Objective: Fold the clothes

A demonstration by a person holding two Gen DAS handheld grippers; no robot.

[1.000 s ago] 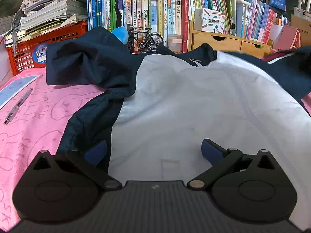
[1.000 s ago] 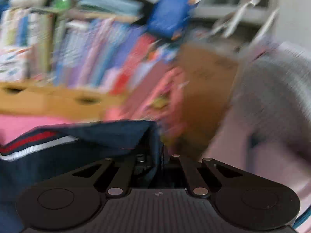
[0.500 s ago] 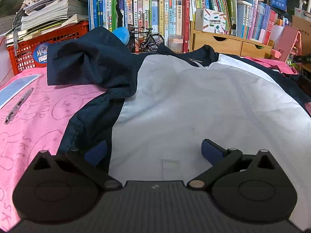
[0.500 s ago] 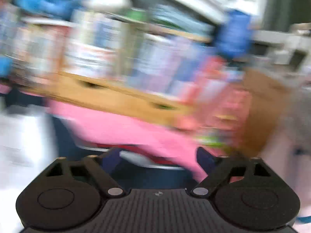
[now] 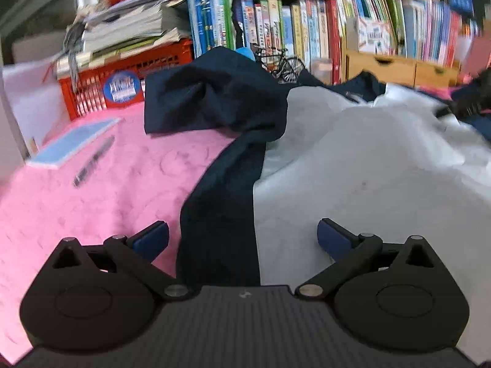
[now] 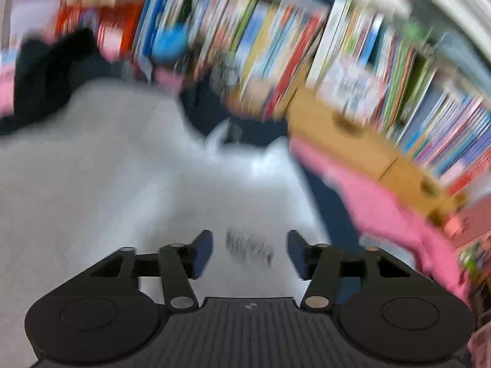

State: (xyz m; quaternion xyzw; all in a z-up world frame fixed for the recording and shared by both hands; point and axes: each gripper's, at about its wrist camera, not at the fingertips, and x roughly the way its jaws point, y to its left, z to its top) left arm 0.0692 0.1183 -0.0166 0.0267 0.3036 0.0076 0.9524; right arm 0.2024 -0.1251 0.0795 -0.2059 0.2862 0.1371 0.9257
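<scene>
Fingers: left pair (image 5: 242, 239) spread, empty, straddling jacket (image 5: 353, 159) navy-white seam; right pair (image 6: 248, 253) just opened, empty, over white panel. Garment's length runs ahead of both.

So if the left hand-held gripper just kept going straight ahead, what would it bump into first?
Probably the jacket: its dark navy side strip lies between the open fingers of the left hand-held gripper, which points downward at it. Exact depth is unclear.
</scene>
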